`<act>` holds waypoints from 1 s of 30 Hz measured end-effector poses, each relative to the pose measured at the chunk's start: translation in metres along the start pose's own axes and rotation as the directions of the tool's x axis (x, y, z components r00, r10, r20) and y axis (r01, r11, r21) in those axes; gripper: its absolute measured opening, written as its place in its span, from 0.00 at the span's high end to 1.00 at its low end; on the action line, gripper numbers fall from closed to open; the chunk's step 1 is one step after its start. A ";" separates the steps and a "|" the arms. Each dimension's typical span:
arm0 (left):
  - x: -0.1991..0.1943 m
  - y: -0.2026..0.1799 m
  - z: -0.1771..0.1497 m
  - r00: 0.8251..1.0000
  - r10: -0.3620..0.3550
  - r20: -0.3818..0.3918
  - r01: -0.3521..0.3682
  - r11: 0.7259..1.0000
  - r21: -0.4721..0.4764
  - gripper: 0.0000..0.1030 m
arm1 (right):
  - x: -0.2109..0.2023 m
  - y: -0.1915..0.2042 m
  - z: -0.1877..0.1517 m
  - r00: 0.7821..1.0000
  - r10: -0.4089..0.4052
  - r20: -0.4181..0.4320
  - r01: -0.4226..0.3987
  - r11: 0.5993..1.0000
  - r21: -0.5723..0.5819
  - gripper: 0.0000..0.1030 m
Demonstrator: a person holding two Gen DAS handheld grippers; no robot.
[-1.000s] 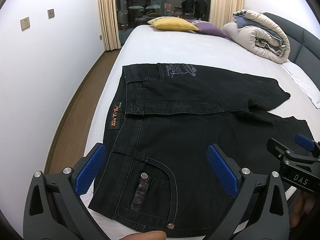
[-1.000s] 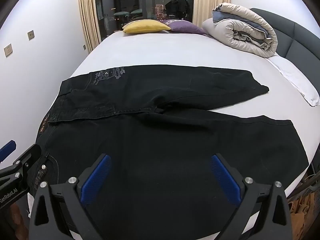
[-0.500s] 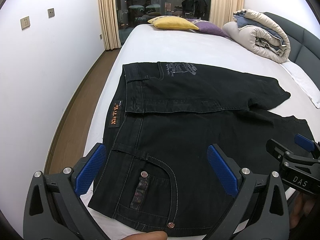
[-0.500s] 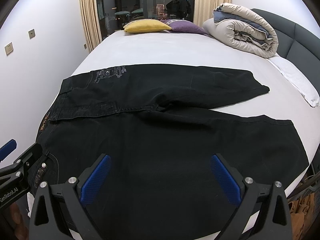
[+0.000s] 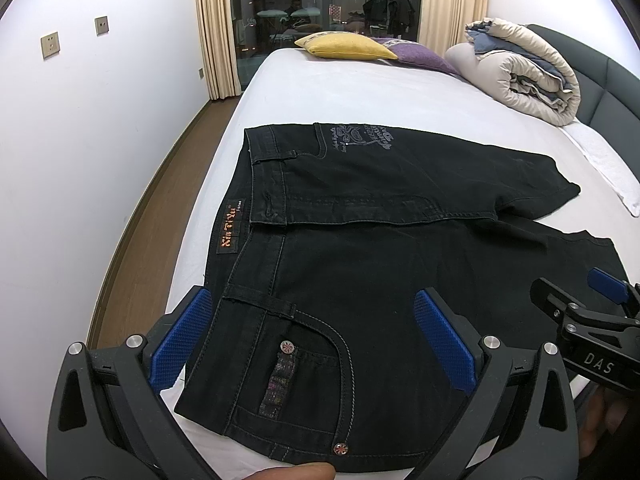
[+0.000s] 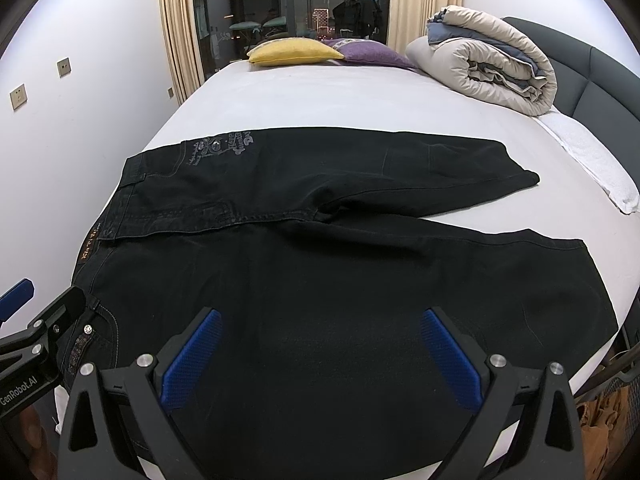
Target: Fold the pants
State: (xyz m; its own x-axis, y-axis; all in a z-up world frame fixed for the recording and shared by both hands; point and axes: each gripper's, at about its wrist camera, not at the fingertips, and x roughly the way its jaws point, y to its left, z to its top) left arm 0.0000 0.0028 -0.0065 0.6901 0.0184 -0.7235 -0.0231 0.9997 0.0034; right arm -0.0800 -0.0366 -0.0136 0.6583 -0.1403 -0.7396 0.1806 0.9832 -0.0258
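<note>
Black pants [image 5: 400, 264] lie flat on bed [image 5: 360, 92]; both grippers' fingers spread apart.

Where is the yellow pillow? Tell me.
In both views the yellow pillow lies at the bed's far end, left of the purple pillow, before the dark window.

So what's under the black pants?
The black pants lie flat on the bed's white sheet, which shows all around them. Whatever is directly beneath the fabric is covered.

Matt black denim pants [image 5: 400, 280] with metal rivets – smooth white cloth on bed [image 5: 360, 92] – textured blue plastic pads [image 6: 192, 360], glossy wood floor [image 5: 132, 248].
</note>
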 end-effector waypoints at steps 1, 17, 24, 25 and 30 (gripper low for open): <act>0.000 0.000 0.000 1.000 0.000 0.000 0.000 1.000 0.000 0.00 | 0.000 0.000 0.000 1.000 0.000 0.000 0.000 1.000 0.000 0.01; 0.000 0.000 0.000 1.000 -0.001 -0.001 0.001 1.000 0.000 0.00 | 0.000 0.000 -0.001 1.000 0.001 -0.001 -0.001 1.000 -0.001 0.01; 0.000 0.000 0.000 1.000 -0.001 -0.002 0.001 1.000 -0.001 0.00 | 0.000 0.001 -0.001 1.000 0.001 -0.002 -0.001 1.000 -0.001 0.01; 0.000 0.001 0.000 1.000 -0.001 -0.002 0.001 1.000 -0.001 0.00 | 0.000 0.001 -0.002 1.000 0.001 -0.002 -0.001 1.000 -0.001 0.01; 0.001 0.001 0.000 1.000 -0.001 -0.002 0.001 1.000 -0.001 0.00 | 0.000 0.002 -0.003 1.000 0.002 -0.003 -0.002 1.000 -0.001 0.01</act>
State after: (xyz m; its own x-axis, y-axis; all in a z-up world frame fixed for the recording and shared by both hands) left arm 0.0002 0.0035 -0.0074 0.6886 0.0169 -0.7250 -0.0226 0.9997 0.0019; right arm -0.0816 -0.0344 -0.0155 0.6561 -0.1382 -0.7419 0.1786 0.9836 -0.0253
